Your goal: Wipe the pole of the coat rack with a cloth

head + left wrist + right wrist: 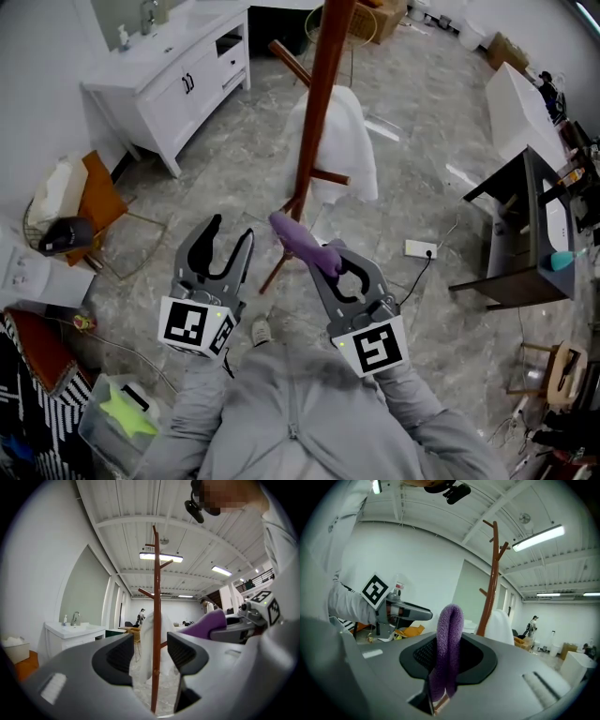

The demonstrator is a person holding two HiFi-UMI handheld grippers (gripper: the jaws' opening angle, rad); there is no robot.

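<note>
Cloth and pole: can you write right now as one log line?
right gripper: shut on cloth | left gripper: open, empty | pole: upright, cloth not touching it | wiping: not begun

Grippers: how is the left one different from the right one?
The left gripper is open and empty; the right gripper is shut on a purple cloth. The left gripper lines up with the pole; the right gripper points beside it. Both are gray.
</note>
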